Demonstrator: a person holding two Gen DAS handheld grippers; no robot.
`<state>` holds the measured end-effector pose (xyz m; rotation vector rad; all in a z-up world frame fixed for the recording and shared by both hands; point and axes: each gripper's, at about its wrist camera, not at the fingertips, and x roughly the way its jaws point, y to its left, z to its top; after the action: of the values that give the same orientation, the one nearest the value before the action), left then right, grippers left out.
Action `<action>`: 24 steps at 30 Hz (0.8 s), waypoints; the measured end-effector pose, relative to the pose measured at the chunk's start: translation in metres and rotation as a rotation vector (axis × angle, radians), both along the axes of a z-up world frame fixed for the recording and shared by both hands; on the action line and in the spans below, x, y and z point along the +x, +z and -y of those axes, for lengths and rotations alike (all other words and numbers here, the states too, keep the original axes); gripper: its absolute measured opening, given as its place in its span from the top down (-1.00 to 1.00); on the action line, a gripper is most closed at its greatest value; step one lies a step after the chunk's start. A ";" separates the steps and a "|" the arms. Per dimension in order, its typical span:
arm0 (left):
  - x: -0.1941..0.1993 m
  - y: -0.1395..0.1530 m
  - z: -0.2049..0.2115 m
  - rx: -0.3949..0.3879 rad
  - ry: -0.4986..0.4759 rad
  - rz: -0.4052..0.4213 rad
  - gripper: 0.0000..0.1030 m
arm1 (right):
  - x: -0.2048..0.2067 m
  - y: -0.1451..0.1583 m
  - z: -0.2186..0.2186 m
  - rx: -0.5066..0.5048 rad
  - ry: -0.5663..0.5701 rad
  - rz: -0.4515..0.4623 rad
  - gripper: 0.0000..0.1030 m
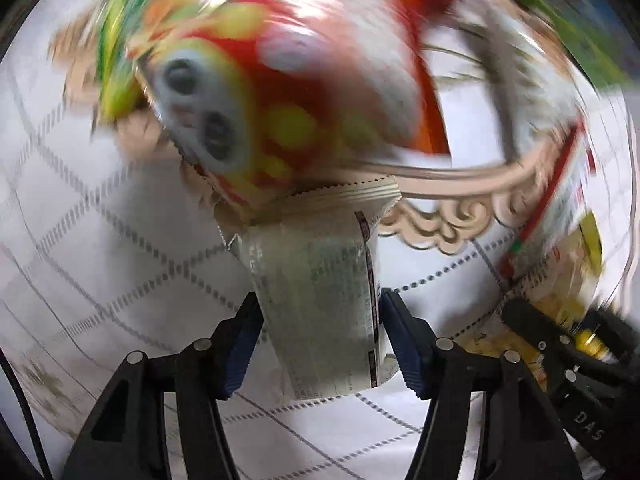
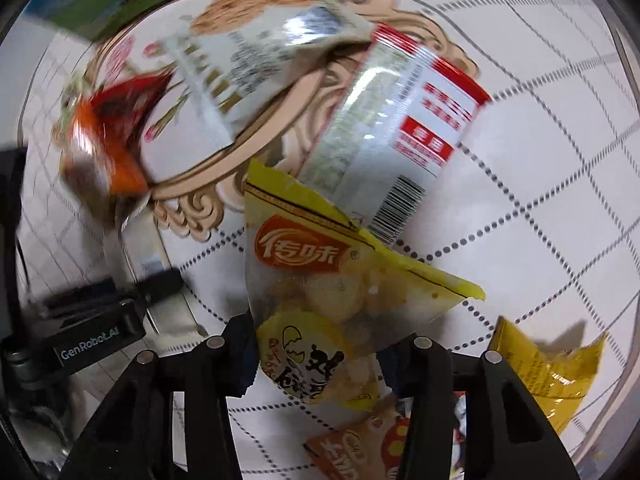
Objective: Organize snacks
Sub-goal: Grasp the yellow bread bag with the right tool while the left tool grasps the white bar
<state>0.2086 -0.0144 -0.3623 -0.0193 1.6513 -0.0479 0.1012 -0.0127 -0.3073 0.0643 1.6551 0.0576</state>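
Observation:
My left gripper (image 1: 320, 316) points down, its blue pads pressed on the two edges of a white printed snack packet (image 1: 320, 280) that bows between them. Beyond it a red packet with yellow dots (image 1: 320, 80) shows only as a blur over the cream tray's ornate beige rim (image 1: 440, 184). My right gripper (image 2: 316, 344) is shut on a clear and yellow packet of pale round snacks (image 2: 316, 280), held just in front of the tray rim (image 2: 192, 178). In the tray lies a white packet with gold stripes (image 2: 240, 64). A red and white barcoded packet (image 2: 400, 120) lies across the rim.
A blurred red-orange packet (image 2: 104, 140) is at the tray's left, near the other tool's black body (image 2: 92, 340). Another yellow packet (image 2: 548, 376) and an orange one (image 2: 360, 448) lie on the white dotted tablecloth (image 2: 540, 200). A green box (image 2: 120, 12) borders the far side.

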 end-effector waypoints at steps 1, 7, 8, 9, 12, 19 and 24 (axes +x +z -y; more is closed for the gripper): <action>-0.002 0.004 0.012 0.030 -0.067 0.032 -0.14 | -0.001 0.000 -0.004 -0.002 0.021 -0.002 0.02; -0.004 -0.005 0.032 0.005 -0.125 -0.004 -0.25 | -0.006 -0.005 -0.016 -0.029 0.040 0.024 -0.23; -0.003 -0.005 0.029 -0.017 -0.085 -0.011 -0.25 | -0.007 -0.007 -0.014 -0.026 0.014 0.023 -0.23; 0.000 -0.001 0.022 -0.035 -0.048 -0.010 -0.25 | -0.010 -0.007 -0.008 -0.015 -0.009 0.019 -0.23; 0.000 0.006 0.013 -0.036 0.001 -0.003 -0.13 | -0.017 -0.005 0.006 0.022 -0.087 0.039 -0.01; -0.040 0.031 -0.006 -0.036 -0.018 0.001 -0.11 | -0.030 0.019 0.003 0.071 -0.079 0.065 0.12; -0.052 0.070 0.007 -0.047 -0.079 0.040 -0.11 | -0.025 0.051 0.003 0.141 -0.061 0.078 0.12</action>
<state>0.1564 -0.0218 -0.2920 0.0107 1.6102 -0.1463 0.0759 -0.0158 -0.2564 0.2171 1.5686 0.1282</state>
